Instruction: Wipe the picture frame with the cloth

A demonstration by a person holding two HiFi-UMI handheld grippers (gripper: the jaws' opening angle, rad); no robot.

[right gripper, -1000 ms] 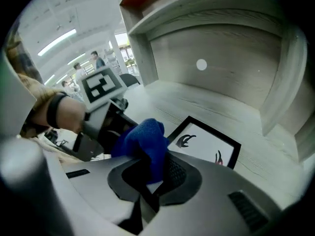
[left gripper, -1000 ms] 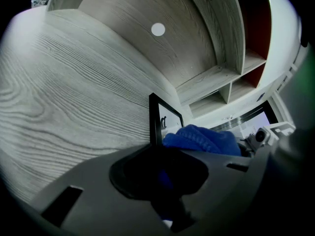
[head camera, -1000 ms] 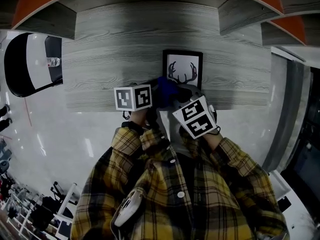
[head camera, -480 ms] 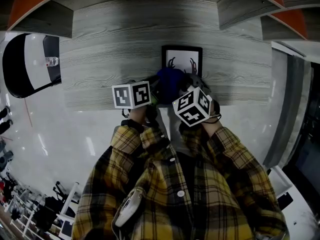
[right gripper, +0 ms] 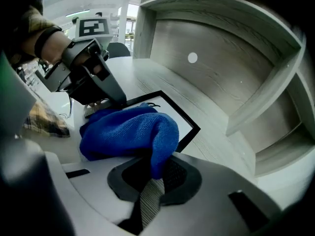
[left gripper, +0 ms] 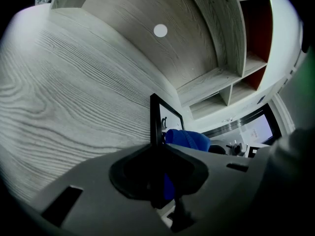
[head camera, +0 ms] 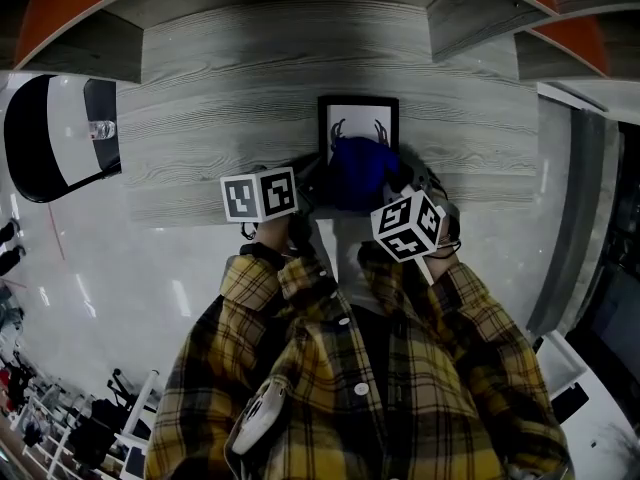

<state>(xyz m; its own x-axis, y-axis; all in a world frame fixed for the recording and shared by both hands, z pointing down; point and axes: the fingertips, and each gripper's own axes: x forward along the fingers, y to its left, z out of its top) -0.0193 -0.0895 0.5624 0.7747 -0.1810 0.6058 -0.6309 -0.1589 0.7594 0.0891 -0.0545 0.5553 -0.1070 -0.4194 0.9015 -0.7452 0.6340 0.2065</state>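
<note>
A black picture frame (head camera: 358,116) with an antler print lies flat on the grey wood-grain desk (head camera: 220,118). A blue cloth (head camera: 358,173) covers the frame's near half. My right gripper (head camera: 397,186) is shut on the cloth (right gripper: 130,131), a fold of which hangs down between its jaws (right gripper: 155,173). My left gripper (head camera: 306,192) is shut on the frame's near left edge. In the left gripper view the frame (left gripper: 156,124) shows edge-on between the jaws (left gripper: 157,156), with the cloth (left gripper: 188,139) behind it. The right gripper view shows the left gripper (right gripper: 93,85) at the frame's corner.
Grey shelving with open cubbies (right gripper: 275,112) rises behind the desk, and orange panels (head camera: 70,3) show above. A round white disc (left gripper: 160,30) sits on the back panel. A black and white rounded object (head camera: 55,133) stands left of the desk over glossy white floor.
My right gripper has carried the blue cloth away from me onto the frame, so the cloth now hides the lower part of the print. The left gripper has barely moved.
</note>
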